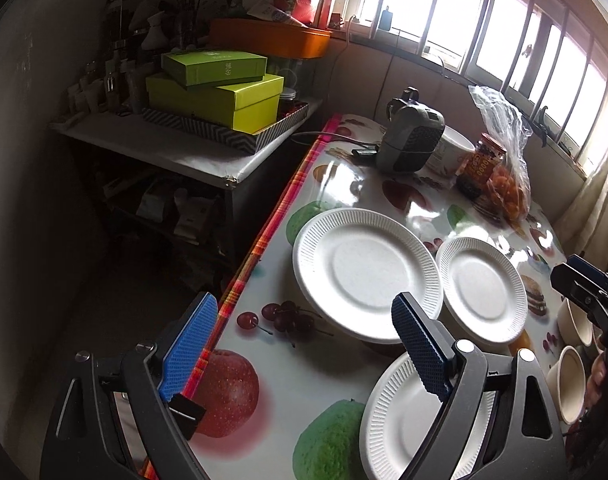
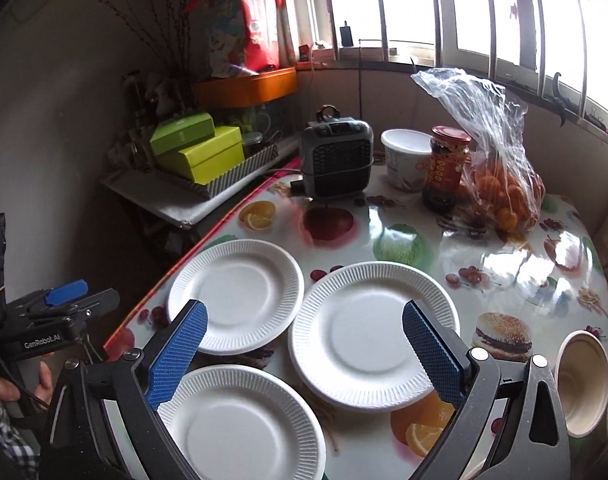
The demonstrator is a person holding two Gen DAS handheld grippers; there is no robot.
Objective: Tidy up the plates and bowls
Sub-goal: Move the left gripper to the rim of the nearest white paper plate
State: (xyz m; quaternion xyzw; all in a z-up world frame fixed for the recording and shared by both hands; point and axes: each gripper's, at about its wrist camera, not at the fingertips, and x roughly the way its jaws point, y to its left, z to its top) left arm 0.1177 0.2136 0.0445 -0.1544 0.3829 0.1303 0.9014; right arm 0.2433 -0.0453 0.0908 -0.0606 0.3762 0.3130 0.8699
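Three white paper plates lie flat on the counter (image 2: pixel 504 240), each with a ribbed rim and a smooth round well, none stacked. Seen from the right hand-held gripper (image 2: pixel 304 352): near plate (image 2: pixel 239 420) just below and behind its left finger, far-left plate (image 2: pixel 235 292) ahead of that finger, right plate (image 2: pixel 368 328) directly between and ahead of the fingers. The right plate's rim appears to overlap or touch the far-left plate's rim; cannot tell which lies on top. Two paper bowls (image 2: pixel 584 384) stand upright to the right of this gripper, close together, cream inside.

Right hand-held gripper: fingers spread wide, holding nothing. Left hand-held gripper (image 1: pixel 304 344): also spread wide and empty, with the far-left plate (image 1: pixel 364 276) ahead between its fingers and the near plate (image 1: pixel 404 420) under its right finger.

Handling, judged: plates look very light, thin, moderately stiff but easily creased; the glossy fruit-print cloth will let them slide if pushed. Best hold is the ribbed rim, one finger under the edge and one above, pinching gently. The blue textured pads (image 2: pixel 175 356) should grip the ribs well. Getting a finger under a flat rim is the hard part; an overlapping edge offers a gap. Bowls: light, crushable; take by the wall at the lip.
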